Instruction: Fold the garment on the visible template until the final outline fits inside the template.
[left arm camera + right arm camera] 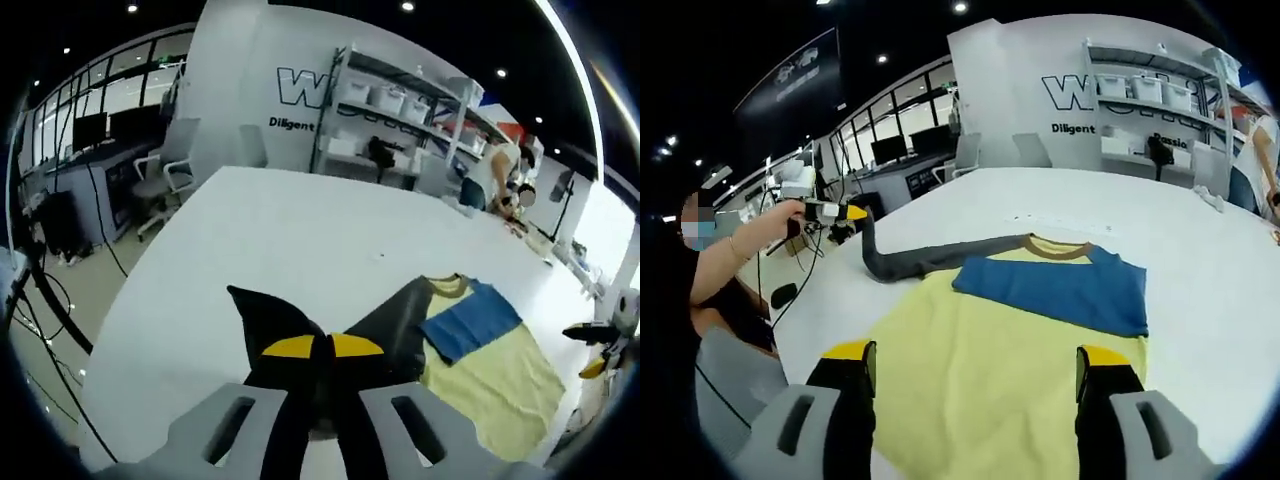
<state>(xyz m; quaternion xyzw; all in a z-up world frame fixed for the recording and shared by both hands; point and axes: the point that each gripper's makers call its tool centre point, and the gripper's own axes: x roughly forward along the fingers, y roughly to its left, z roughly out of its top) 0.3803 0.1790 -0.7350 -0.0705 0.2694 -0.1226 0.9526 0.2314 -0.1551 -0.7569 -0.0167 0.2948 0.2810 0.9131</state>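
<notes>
A yellow T-shirt [980,350] lies flat on the white table [1210,250], collar at the far end. Its blue sleeve [1060,285] is folded across the chest. The dark grey sleeve [940,258] stretches out to the left and rises at its tip, where my left gripper [845,213] is shut on it. In the left gripper view the jaws [322,348] pinch that grey sleeve [385,325], with the blue sleeve [470,320] and yellow body [500,385] beyond to the right. My right gripper [975,365] hovers open over the shirt's lower half, holding nothing.
A person's arm [740,250] holds the left gripper at the table's left edge. Shelves with white bins [400,100] and office chairs [165,175] stand beyond the far end. Another person [495,170] is at the far right corner. Cables hang off the table's left side [50,300].
</notes>
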